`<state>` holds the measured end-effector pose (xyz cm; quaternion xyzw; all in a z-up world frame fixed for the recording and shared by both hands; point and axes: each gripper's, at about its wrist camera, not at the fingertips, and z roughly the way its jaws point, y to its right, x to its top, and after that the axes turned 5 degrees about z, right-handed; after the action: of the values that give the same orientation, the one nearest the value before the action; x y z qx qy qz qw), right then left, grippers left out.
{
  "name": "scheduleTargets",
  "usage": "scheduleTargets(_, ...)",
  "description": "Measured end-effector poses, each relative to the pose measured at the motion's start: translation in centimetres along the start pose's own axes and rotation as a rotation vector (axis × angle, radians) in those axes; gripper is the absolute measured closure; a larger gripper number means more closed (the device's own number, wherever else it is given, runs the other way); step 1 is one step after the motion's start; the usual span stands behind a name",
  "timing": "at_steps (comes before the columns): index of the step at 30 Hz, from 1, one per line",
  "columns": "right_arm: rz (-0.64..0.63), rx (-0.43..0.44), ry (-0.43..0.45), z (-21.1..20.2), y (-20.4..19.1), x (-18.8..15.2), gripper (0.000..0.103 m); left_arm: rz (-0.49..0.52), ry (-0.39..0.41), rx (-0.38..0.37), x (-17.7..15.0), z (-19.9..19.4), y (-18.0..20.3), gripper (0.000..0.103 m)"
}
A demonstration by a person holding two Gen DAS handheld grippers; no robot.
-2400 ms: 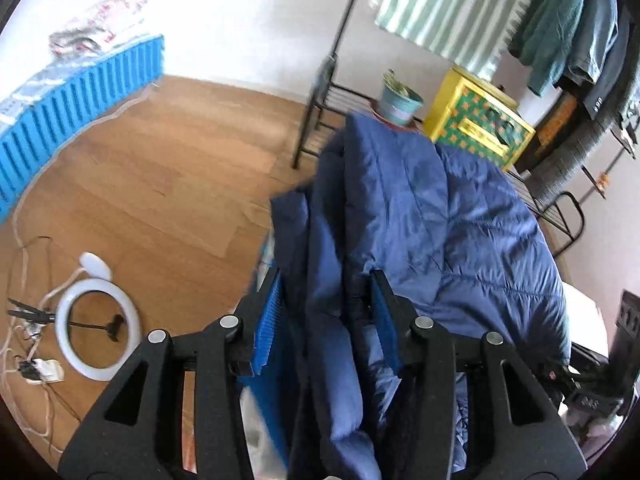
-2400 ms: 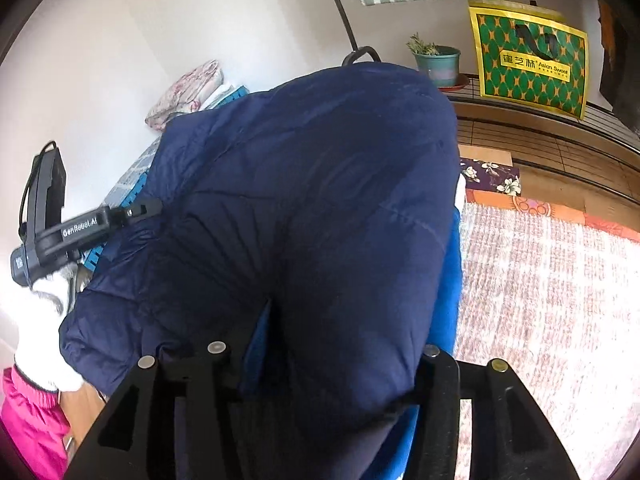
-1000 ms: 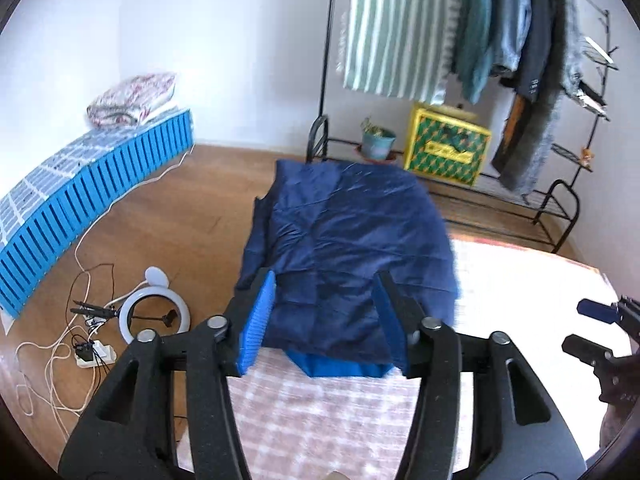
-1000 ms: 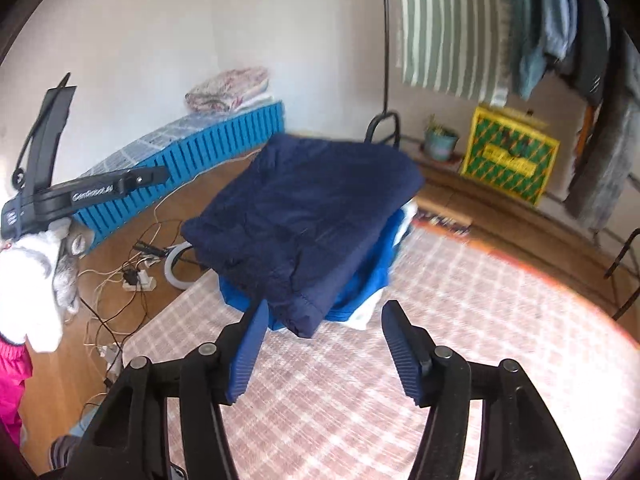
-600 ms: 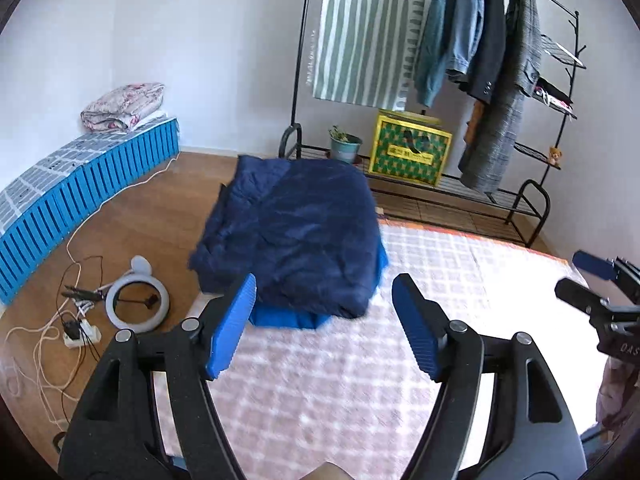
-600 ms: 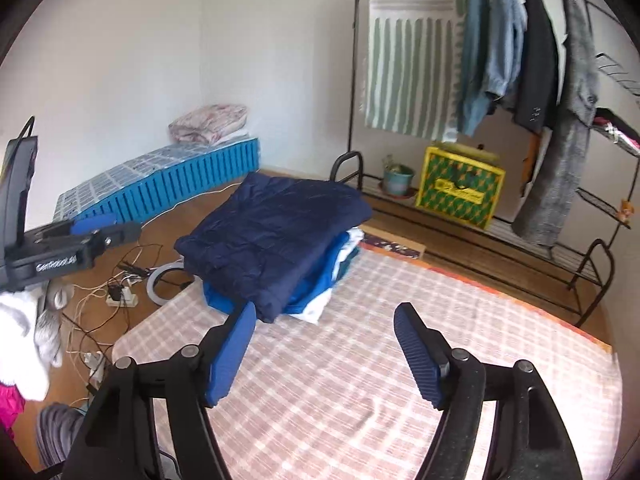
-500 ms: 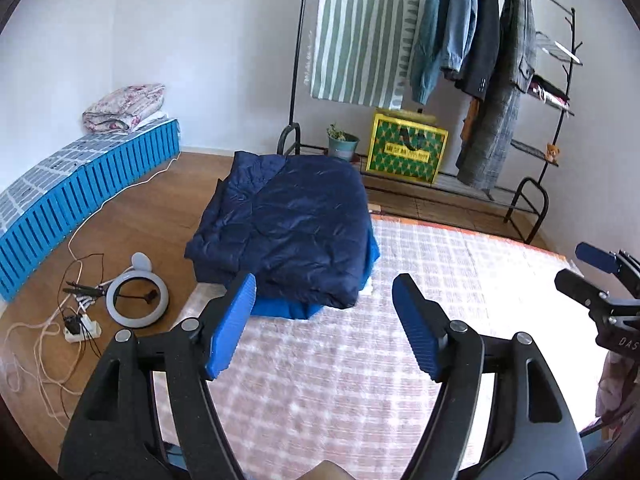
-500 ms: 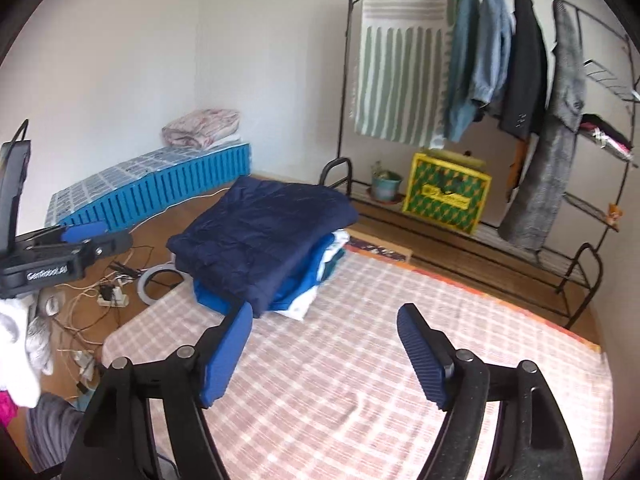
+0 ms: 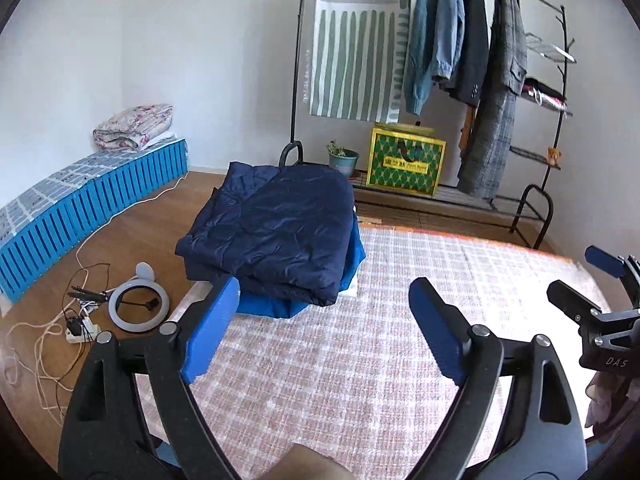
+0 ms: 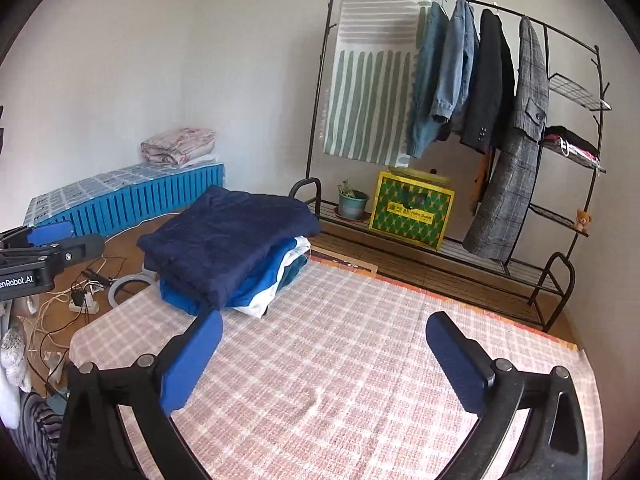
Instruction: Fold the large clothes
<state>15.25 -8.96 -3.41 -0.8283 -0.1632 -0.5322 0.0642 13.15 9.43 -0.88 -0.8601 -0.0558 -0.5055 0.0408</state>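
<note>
Folded navy jacket (image 9: 276,232) lies well beyond both wide, empty tools, just opened.

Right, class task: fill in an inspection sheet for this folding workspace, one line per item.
Surface: pink checked mat, bare in the middle.
Job's things: folded navy quilted jacket tops a stack of folded clothes at the mat's far-left corner.
Clutter: ring light on the wooden floor.
Grippers: left tongs and right tongs open, jaws just widened, nothing between.
Cables: power strip and cords beside the ring light.
Surroundings: clothes rack, yellow-green box, blue slatted bench.
</note>
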Motion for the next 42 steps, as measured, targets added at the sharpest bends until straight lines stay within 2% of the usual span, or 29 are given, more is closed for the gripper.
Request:
scheduleTargets(5, 0.021, -0.025, -0.019, 0.8, 0.6, -1.5, 0.0, 0.053, -0.029, -0.009, -1.2, 2.0, 1.5, 0.008)
scheduleTargets(12, 0.08, -0.055, -0.031, 1.7, 1.9, -2.7, 0.0, 0.021, -0.078, -0.007, -2.3, 4.1, 1.2, 0.006)
scheduleTargets(18, 0.107, -0.056, -0.039, 2.1, 2.1, -3.1, 0.0, 0.016, -0.076, 0.039, -2.6, 4.6, 0.8, 0.006)
scheduleTargets(42, 0.096, -0.083, -0.042, 2.6, 2.5, -3.2, 0.0, 0.051, -0.061, 0.051, -2.8, 4.5, 1.6, 0.006)
